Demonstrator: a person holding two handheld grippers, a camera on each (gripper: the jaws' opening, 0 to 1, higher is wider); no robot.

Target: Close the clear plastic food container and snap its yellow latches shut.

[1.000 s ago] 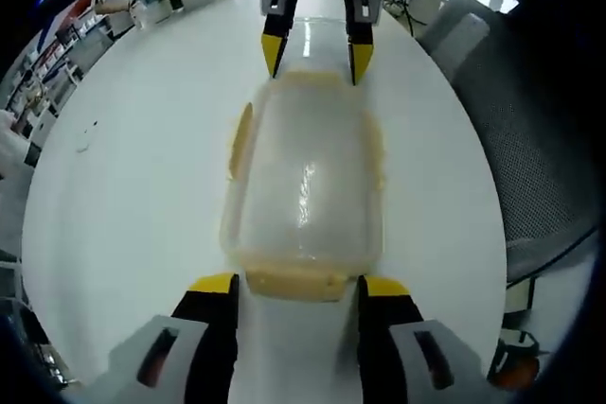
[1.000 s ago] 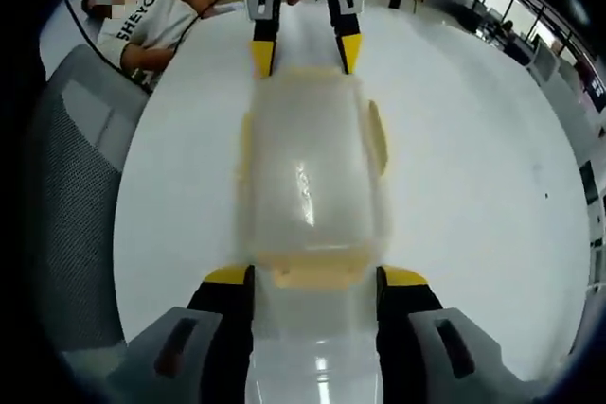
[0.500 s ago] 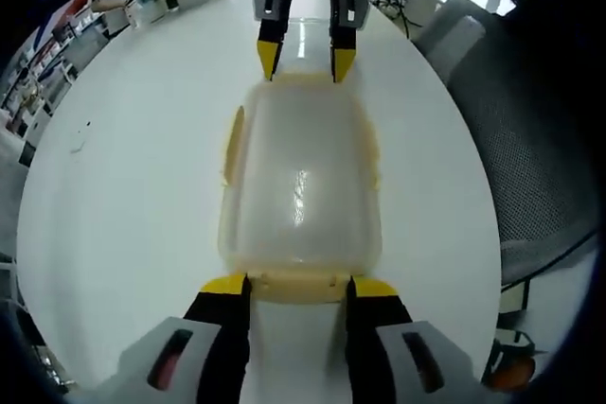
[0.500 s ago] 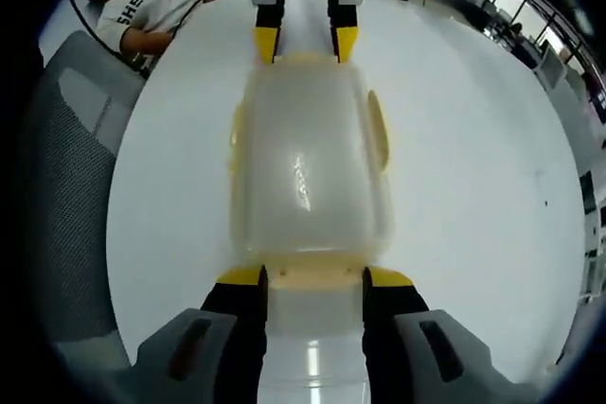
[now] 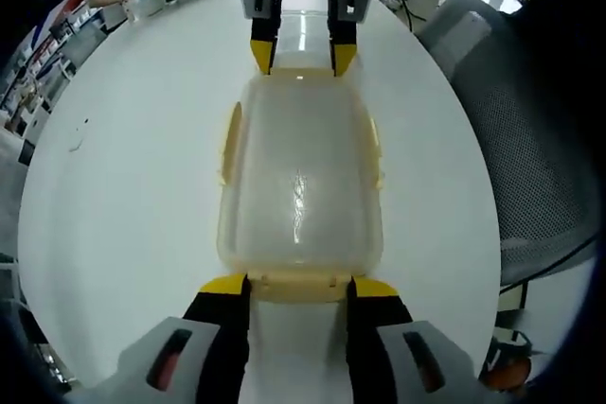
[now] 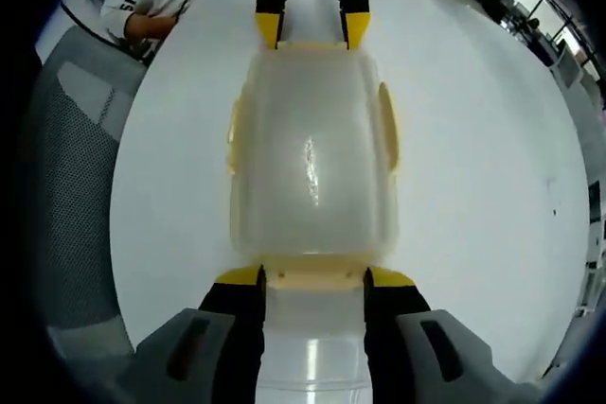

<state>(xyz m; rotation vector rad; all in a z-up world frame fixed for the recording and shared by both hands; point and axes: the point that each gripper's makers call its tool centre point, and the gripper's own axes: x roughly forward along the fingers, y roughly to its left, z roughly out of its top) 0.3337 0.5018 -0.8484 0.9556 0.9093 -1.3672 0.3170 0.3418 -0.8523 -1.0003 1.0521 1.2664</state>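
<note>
Container position: the clear plastic food container is sitting lid-down-and-shut-looking on the white bench, directly ahead of both tools, between them.
Long axis: running straight from the left tool to the right tool; each tool is facing one short end of the container.
Nearer tool: neither; each is just at its own end, jaw tips flanking the yellow end latch nearest it.
Left tool state: jaws are standing apart, straddling the near latch; whether they are touching it I cannot tell.
Right tool state: jaws likewise parted, one on each side of its near end latch; not clenched on anything.
Side latches: a yellow side latch on each long side of the container is angling outward, judged not yet snapped.
Open room: bare bench is lying on both long sides of the container, so sideways approach is looking free.
Edges: a grey mesh chair is standing beyond the bench edge, well apart from the container.
Coming move, judged: pressing inward along the long axis on the end latches.
</note>
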